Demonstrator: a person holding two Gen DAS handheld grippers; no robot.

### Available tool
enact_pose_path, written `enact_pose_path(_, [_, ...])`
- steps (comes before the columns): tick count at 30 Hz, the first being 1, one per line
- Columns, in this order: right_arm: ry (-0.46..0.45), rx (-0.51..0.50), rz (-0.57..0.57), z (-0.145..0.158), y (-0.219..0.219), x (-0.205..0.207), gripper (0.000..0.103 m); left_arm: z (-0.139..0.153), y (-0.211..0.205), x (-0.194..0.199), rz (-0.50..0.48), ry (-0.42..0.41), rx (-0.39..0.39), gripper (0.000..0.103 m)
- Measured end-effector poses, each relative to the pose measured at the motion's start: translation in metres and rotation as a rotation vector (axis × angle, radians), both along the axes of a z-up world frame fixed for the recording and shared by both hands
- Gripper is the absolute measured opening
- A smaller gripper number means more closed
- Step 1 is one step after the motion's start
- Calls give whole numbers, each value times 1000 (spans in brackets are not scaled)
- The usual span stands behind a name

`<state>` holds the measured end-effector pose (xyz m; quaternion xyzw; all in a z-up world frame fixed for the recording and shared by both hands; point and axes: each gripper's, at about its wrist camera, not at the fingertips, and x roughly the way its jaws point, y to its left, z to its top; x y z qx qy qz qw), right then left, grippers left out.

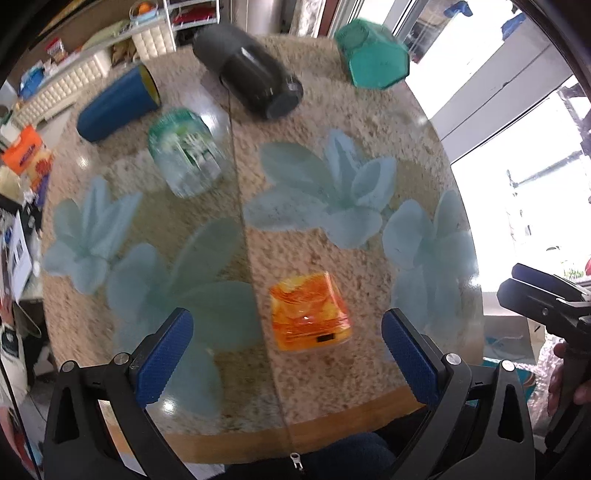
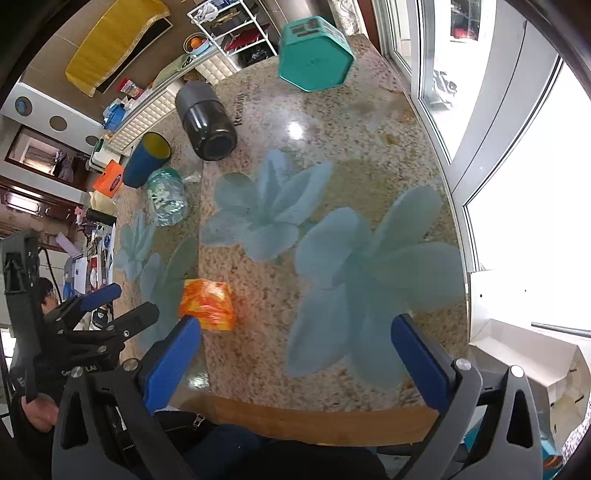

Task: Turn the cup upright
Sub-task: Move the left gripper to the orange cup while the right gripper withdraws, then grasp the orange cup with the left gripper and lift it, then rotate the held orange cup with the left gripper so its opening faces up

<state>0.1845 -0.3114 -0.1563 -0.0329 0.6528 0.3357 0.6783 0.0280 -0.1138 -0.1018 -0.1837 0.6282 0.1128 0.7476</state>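
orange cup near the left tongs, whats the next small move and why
Probably ease the left tongs forward and down to straddle the orange cup. It sits closest of the cups on the table, just ahead between the open blue pads, untouched. The right tongs hang open off to its right side, holding nothing.

Home, flowered dining table [image 2: 332, 155], shelf rack [image 2: 236, 33]
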Motion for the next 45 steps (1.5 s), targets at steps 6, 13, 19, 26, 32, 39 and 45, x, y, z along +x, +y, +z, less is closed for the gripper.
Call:
enact_pose_path(6, [61, 9, 30, -20, -8, 7, 103, -28, -7, 11, 15, 100, -6, 103])
enact_pose_path(13, [118, -1, 69, -39, -7, 10, 103, -61, -8, 24, -8, 188, 36, 103])
enact_pose_path(19, [142, -4, 61, -45, -18, 17, 103, -86, -5, 30, -4, 251, 11, 103])
enact_pose_path(26, [163, -14, 24, -48, -34, 25, 103, -104, -8, 34, 5, 292, -32, 88])
enact_pose_path(32, [164, -14, 9, -46, -43, 30, 103, -110, -10, 26, 17, 294, -56, 68])
enact_pose_path(39, [162, -22, 19, -43, -37, 29, 103, -81, -3, 26, 20, 208, -54, 68])
enact_pose_path(45, [138, -29, 42, -40, -28, 26, 103, -40, 6, 18, 29, 5, 12, 68])
